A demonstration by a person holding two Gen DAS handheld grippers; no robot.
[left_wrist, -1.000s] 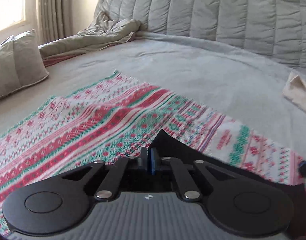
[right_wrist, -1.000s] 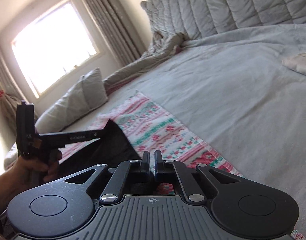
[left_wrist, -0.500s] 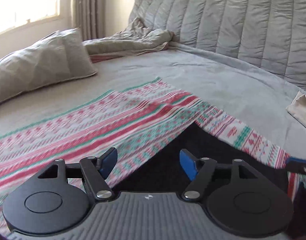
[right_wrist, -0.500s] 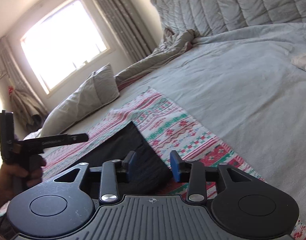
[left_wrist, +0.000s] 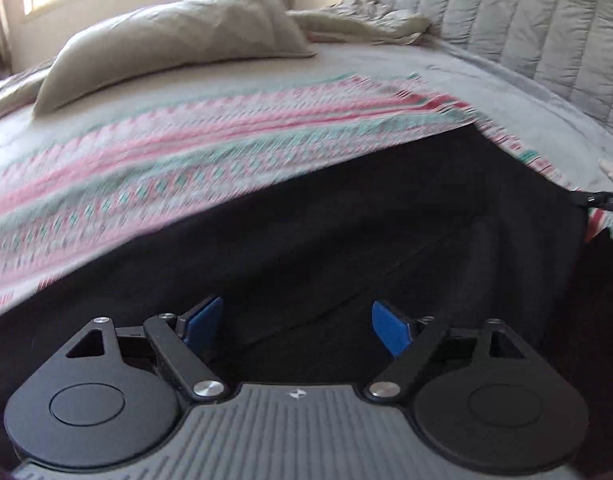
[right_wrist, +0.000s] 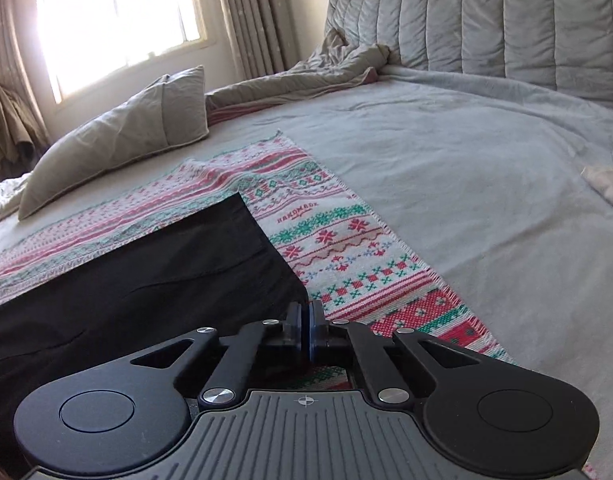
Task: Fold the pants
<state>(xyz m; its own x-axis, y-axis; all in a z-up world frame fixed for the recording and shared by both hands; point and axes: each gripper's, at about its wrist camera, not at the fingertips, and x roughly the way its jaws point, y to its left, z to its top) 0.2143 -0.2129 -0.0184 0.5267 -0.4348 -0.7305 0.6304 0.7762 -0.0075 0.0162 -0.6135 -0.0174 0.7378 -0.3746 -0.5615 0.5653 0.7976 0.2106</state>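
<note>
Standing by the bed (right_wrist: 466, 184), I see one pair of black pants (right_wrist: 146, 280) lying flat on one patterned cloth (right_wrist: 346, 256), its long axis running from about 8 o'clock to 2 o'clock in the left view. The right gripper (right_wrist: 306, 320) has just closed, and its jaws are pinched on the pants' near corner, with the rest stretching to its 10 o'clock. The left gripper (left_wrist: 294, 320) has just opened wide and hangs over the dark fabric at its 12 o'clock, with nothing pressed between its pads (the view is blurred). The left one seems nearer the free length. That makes two grippers and one pillow (right_wrist: 118, 140).
</note>
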